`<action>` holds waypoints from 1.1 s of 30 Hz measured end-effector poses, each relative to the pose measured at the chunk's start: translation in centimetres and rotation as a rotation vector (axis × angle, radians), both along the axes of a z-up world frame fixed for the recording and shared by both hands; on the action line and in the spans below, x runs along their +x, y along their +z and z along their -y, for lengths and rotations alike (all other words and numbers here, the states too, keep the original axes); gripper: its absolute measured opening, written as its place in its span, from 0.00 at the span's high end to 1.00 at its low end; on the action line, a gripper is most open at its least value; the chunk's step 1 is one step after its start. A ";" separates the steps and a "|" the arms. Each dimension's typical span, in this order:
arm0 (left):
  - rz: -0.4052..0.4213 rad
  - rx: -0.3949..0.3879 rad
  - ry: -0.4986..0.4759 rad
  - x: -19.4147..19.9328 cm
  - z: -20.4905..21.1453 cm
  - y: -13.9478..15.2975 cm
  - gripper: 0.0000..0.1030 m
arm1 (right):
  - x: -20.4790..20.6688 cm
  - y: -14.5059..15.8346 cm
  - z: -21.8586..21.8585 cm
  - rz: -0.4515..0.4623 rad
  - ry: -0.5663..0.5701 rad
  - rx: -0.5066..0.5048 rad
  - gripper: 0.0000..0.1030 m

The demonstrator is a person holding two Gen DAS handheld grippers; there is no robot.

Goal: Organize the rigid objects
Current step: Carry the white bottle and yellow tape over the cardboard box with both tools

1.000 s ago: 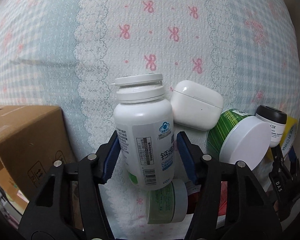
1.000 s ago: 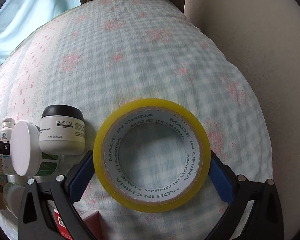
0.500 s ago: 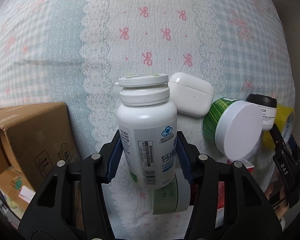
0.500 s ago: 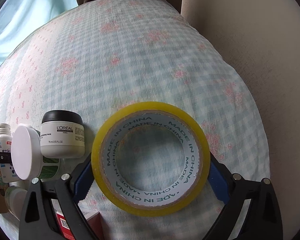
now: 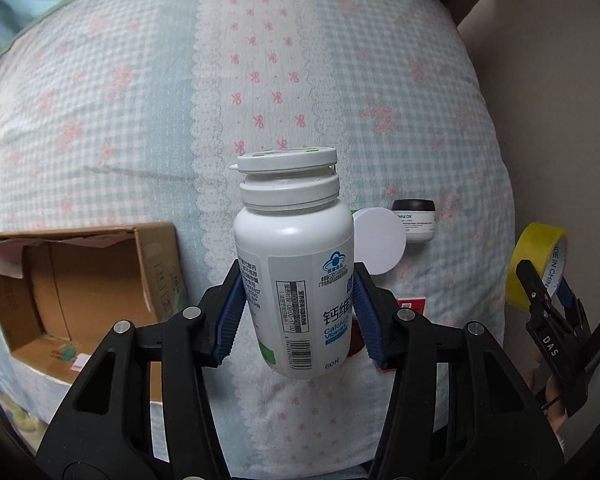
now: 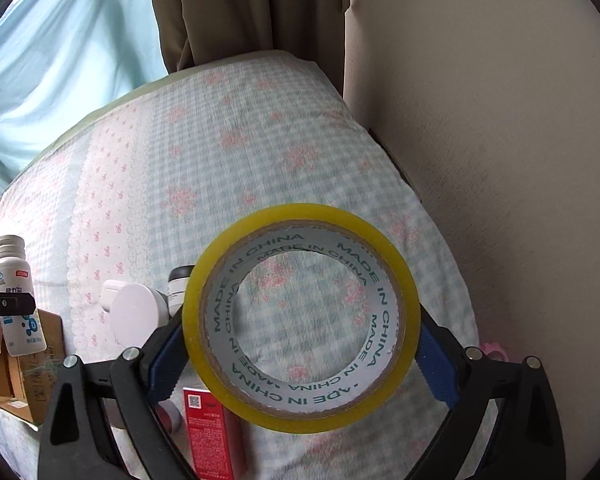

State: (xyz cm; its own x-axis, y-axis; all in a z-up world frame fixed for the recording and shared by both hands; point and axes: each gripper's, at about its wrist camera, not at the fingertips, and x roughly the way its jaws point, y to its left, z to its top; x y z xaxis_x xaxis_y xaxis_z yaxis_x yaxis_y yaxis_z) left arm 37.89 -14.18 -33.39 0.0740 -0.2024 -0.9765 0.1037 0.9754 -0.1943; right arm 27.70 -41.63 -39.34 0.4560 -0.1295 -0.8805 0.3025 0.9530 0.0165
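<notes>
Soft daylight, sharp focus, bowed fisheye edges

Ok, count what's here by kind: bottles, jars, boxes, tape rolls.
Bottles: 1, white pill bottle, in the left gripper
Jars: 2, white-lidded jar, black-lidded jar
Boxes: 2, cardboard box, red box
Tape rolls: 1, yellow tape roll, in the right gripper
Total: 6

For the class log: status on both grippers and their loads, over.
Left gripper shut on white plastic pill bottle. Right gripper shut on yellow tape roll. Open cardboard box unobstructed.
</notes>
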 end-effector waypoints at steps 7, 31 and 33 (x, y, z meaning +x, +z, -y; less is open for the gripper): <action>0.108 -0.036 -0.043 -3.4 -3.1 7.7 0.54 | -3.2 7.7 -2.6 0.052 -0.018 0.068 0.07; 0.195 0.003 -0.101 -10.6 -32.7 9.5 0.54 | -8.0 20.1 -32.7 0.159 0.121 0.070 0.07; 0.176 0.006 -0.070 -10.2 -33.9 8.5 0.54 | -6.9 19.1 -34.7 0.144 0.156 0.083 0.07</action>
